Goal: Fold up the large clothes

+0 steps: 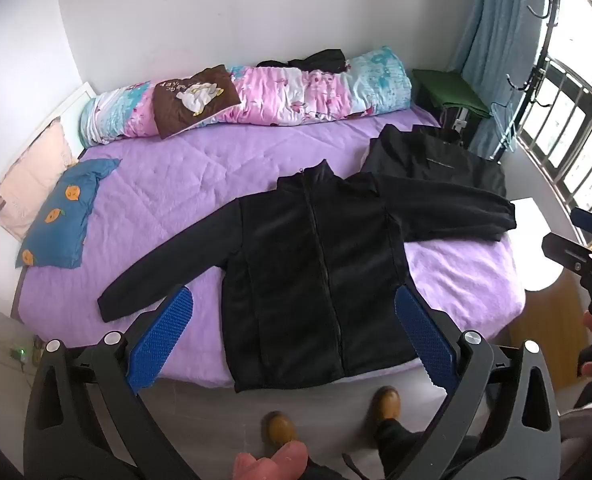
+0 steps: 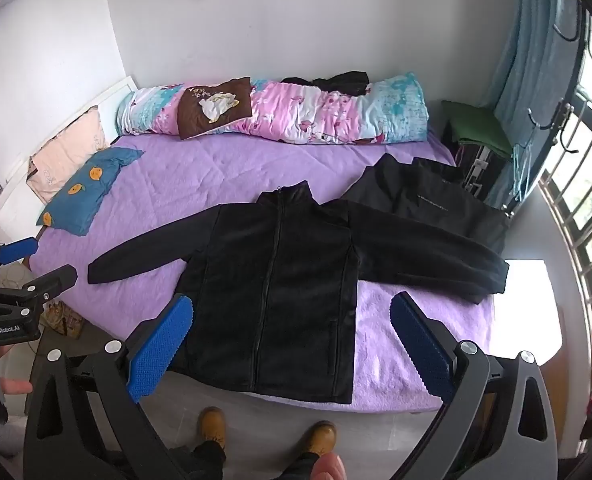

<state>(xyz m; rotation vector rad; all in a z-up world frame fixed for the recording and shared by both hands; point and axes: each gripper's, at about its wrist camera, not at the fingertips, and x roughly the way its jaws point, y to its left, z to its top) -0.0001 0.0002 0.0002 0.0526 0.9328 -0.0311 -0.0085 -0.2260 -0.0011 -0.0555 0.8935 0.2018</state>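
A black zip-up fleece jacket (image 1: 316, 272) lies flat, front up, on the purple bed (image 1: 183, 184), sleeves spread to both sides, hem at the near edge. It also shows in the right wrist view (image 2: 279, 300). My left gripper (image 1: 291, 300) is open and empty, held above the jacket's lower part. My right gripper (image 2: 291, 312) is open and empty, above the hem. The right gripper shows at the right edge of the left wrist view (image 1: 576, 248); the left gripper shows at the left edge of the right wrist view (image 2: 19, 280).
A second black garment (image 1: 436, 160) lies at the bed's far right under the jacket's sleeve. A rolled floral quilt (image 1: 255, 96), a brown cushion (image 1: 195, 98), a blue pillow (image 1: 61, 216) and a pink pillow (image 1: 35, 184) line the far and left sides. The person's brown shoes (image 1: 386, 400) stand by the bed.
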